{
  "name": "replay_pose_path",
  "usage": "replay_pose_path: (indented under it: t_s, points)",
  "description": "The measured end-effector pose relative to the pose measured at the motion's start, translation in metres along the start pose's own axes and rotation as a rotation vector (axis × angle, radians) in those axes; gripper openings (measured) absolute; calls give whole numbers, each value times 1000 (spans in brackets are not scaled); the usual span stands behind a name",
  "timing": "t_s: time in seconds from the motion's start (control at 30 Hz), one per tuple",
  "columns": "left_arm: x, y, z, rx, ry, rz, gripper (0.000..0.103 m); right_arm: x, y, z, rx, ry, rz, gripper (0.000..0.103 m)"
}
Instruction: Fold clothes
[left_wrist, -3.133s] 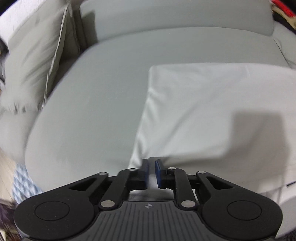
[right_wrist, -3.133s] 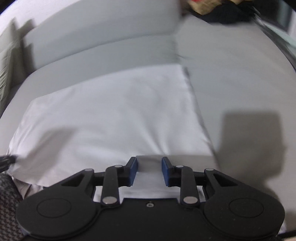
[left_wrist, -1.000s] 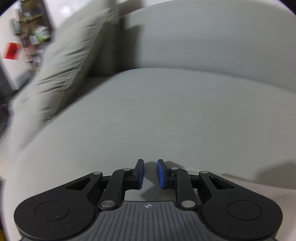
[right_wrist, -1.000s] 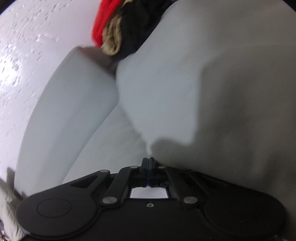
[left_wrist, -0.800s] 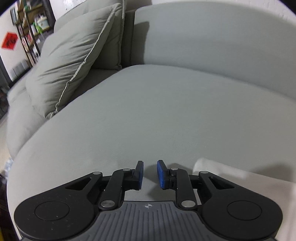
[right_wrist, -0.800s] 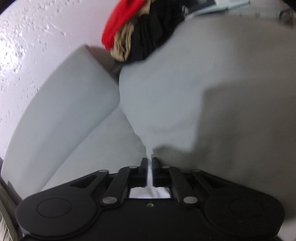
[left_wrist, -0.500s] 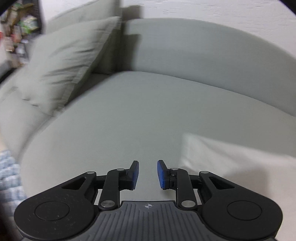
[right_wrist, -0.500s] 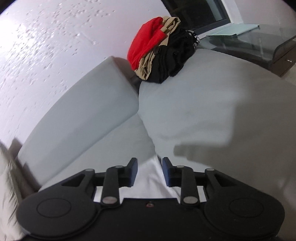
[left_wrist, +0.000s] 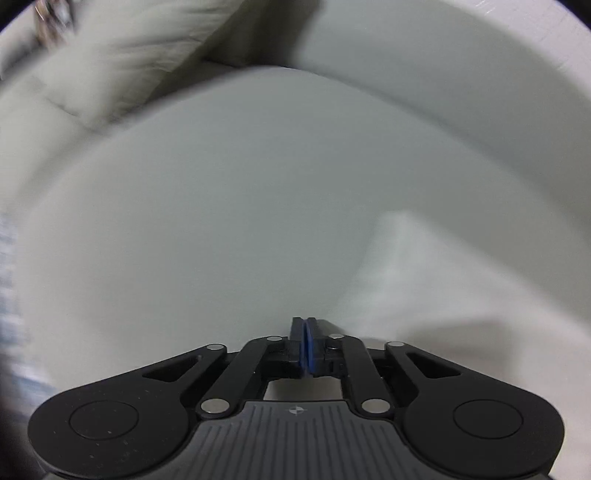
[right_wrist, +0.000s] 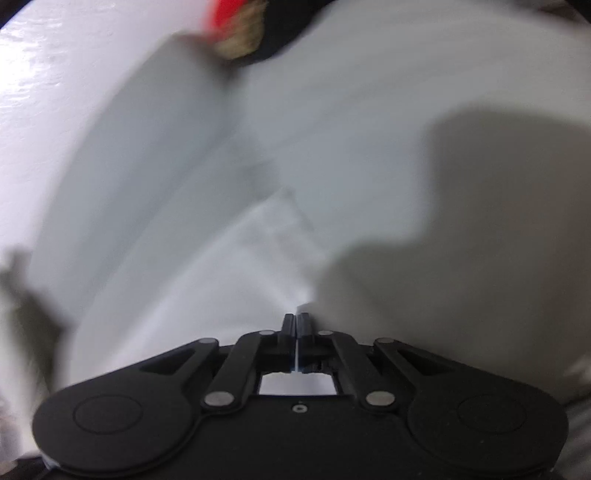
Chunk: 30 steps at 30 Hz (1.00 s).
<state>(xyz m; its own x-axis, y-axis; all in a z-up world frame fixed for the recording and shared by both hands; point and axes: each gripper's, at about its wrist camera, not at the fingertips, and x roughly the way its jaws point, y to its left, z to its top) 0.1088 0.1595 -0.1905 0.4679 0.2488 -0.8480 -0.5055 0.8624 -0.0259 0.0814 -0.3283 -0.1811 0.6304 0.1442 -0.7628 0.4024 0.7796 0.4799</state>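
Note:
A white cloth (left_wrist: 450, 280) lies on the grey sofa seat (left_wrist: 221, 206), filling the lower right of the left wrist view. Its left edge runs down to my left gripper (left_wrist: 303, 325), whose blue pads are pressed together at that edge. In the right wrist view the same white cloth (right_wrist: 229, 273) stretches away to the left and narrows to a point at my right gripper (right_wrist: 296, 319). That gripper is shut, with a thin white sliver of cloth between its pads. Both views are blurred by motion.
A grey cushion (left_wrist: 122, 55) leans at the sofa's back left. A pile of red, tan and black clothes (right_wrist: 247, 26) sits at the top of the right wrist view, behind the sofa backrest (right_wrist: 147, 110). A dark shadow (right_wrist: 461, 221) falls on the seat to the right.
Half a second ago both grippers stood open. Both have since shut at the white cloth, the left one after shifting right to its edge. Both views are now blurred by fast motion.

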Motion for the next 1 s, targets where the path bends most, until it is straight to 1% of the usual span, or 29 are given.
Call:
replay_pose_path:
  t_s: [0.03, 0.07, 0.1, 0.13, 0.17, 0.2, 0.27, 0.33, 0.37, 0.4, 0.43, 0.47, 0.53, 0.57, 0.63, 0.73, 0.8, 0.9, 0.93, 1.0]
  points:
    - [-3, 2, -1, 14, -1, 18, 10, -1, -7, 4, 53, 19, 24, 0]
    - [-7, 4, -3, 28, -2, 35, 10, -4, -9, 6, 67, 24, 31, 0]
    - [-11, 5, -5, 44, -6, 53, 10, -9, -3, 6, 24, 9, 13, 0]
    - [-20, 6, -9, 72, -30, 69, 10, -14, 3, 6, -18, -6, -4, 3]
    - [-29, 8, -14, 93, -59, 67, 10, -20, 8, 5, -48, -20, -10, 9]
    - [-37, 12, -18, 108, -86, 48, 10, -29, 11, 3, -60, -32, 1, 10]
    - [-53, 10, -29, 139, -133, -23, 10, -38, 18, 3, -87, -32, 47, 11]
    - [-63, -4, -43, 199, -151, -94, 11, -41, 25, 2, -126, -17, 97, 12]
    - [-66, -15, -52, 247, -154, -109, 11, -39, 33, -3, -175, -1, 107, 12]
    - [-67, -26, -61, 297, -155, -120, 14, -36, 42, -11, -235, 17, 106, 12]
    - [-66, -36, -71, 354, -147, -116, 18, -33, 51, -21, -299, 36, 103, 12]
    - [-62, -44, -81, 410, -127, -103, 19, -29, 59, -32, -368, 60, 91, 12]
    - [-56, -51, -99, 520, -111, -43, 19, -23, 70, -53, -501, 102, 54, 13]
    - [-54, -53, -108, 570, -104, -17, 19, -25, 72, -62, -558, 96, 31, 13]
    - [-62, -54, -116, 619, -102, -4, 19, -32, 72, -75, -647, 96, -7, 13]
    - [-72, -27, -116, 614, -101, -24, 18, -50, 60, -78, -633, 158, -11, 13]
    - [-87, -13, -120, 570, -115, -73, 18, -65, 47, -77, -584, 180, -2, 13]
    - [-106, 4, -125, 510, -152, -117, 19, -91, 29, -77, -483, 127, 67, 17]
    - [-112, 8, -129, 490, -161, -127, 19, -98, 25, -75, -447, 108, 92, 20]
    - [-117, 8, -133, 465, -171, -145, 19, -102, 25, -73, -417, 96, 127, 21]
